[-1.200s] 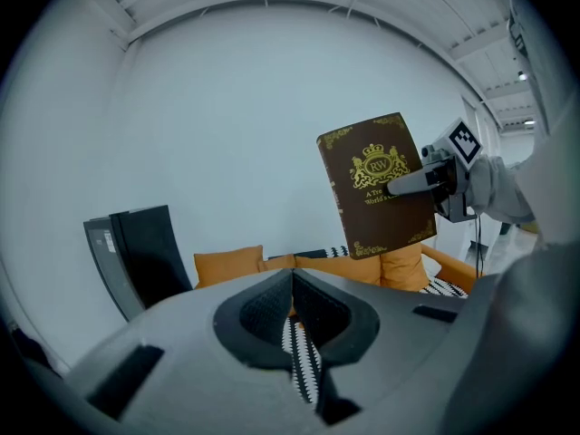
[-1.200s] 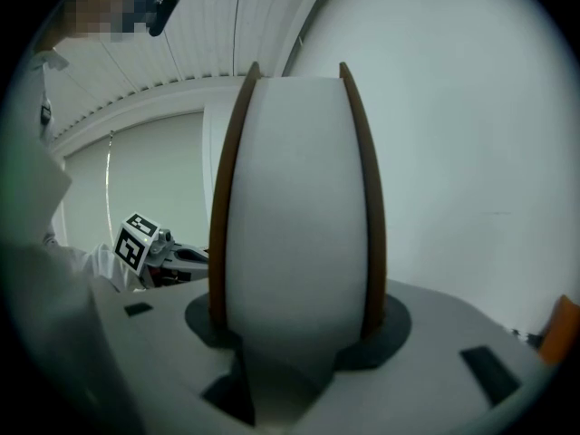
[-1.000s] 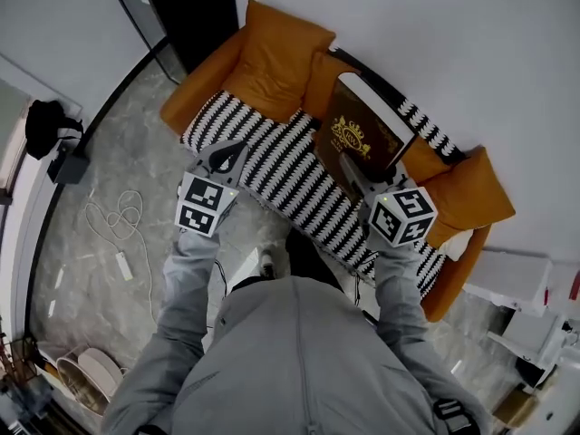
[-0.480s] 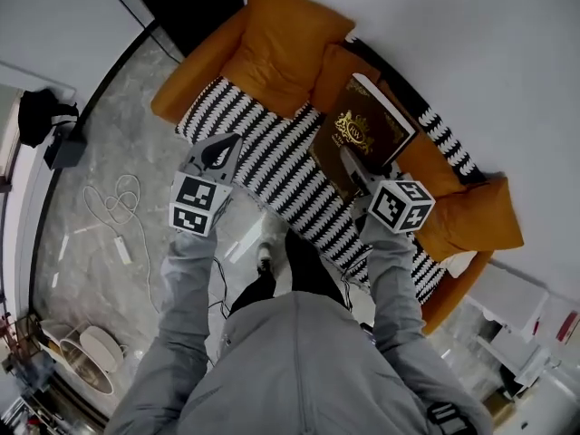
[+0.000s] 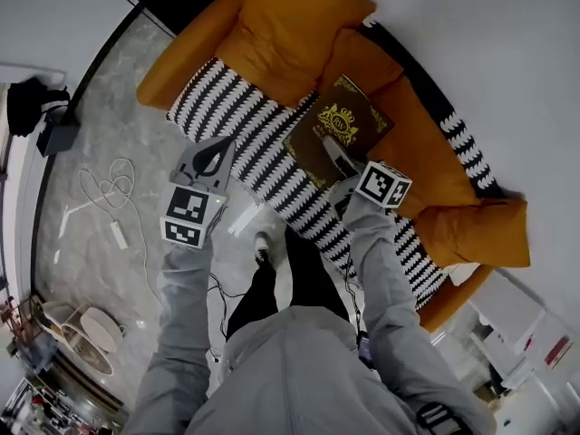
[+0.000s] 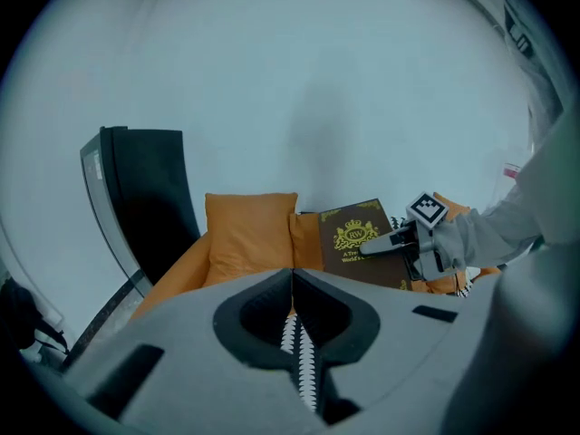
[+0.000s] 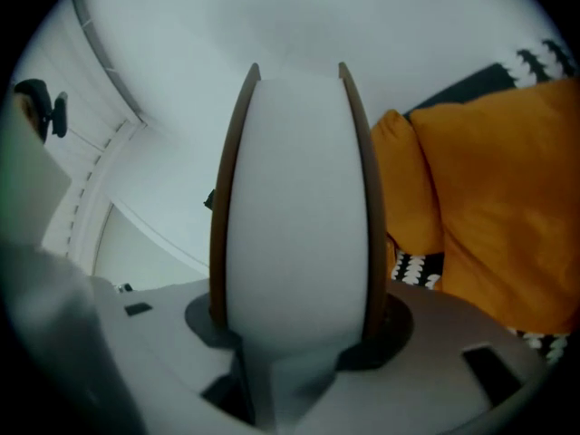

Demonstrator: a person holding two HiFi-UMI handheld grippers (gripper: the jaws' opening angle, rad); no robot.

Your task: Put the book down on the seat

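Note:
A thick brown book (image 5: 343, 123) with a gold crest is held above the orange sofa, over the striped black-and-white seat cover (image 5: 237, 123). My right gripper (image 5: 332, 149) is shut on its near edge. The book tilts toward the back cushions; whether it touches the seat I cannot tell. In the right gripper view its white page edge (image 7: 294, 198) fills the space between the jaws of my right gripper (image 7: 294, 326). The left gripper view shows the book (image 6: 355, 239) and the right gripper (image 6: 381, 246) ahead. My left gripper (image 5: 216, 149) (image 6: 293, 275) is shut and empty by the sofa's front edge.
Orange cushions (image 5: 288, 27) lean along the sofa back and one (image 5: 489, 234) lies at its right end. On the marble floor at the left are a white cable with a power strip (image 5: 118, 235) and a dark bag (image 5: 36, 116). White furniture (image 5: 517, 333) stands at the lower right.
The right gripper has carried the book lower and farther over the seat, and the book lies flatter. The left gripper has stayed shut and barely shifted.

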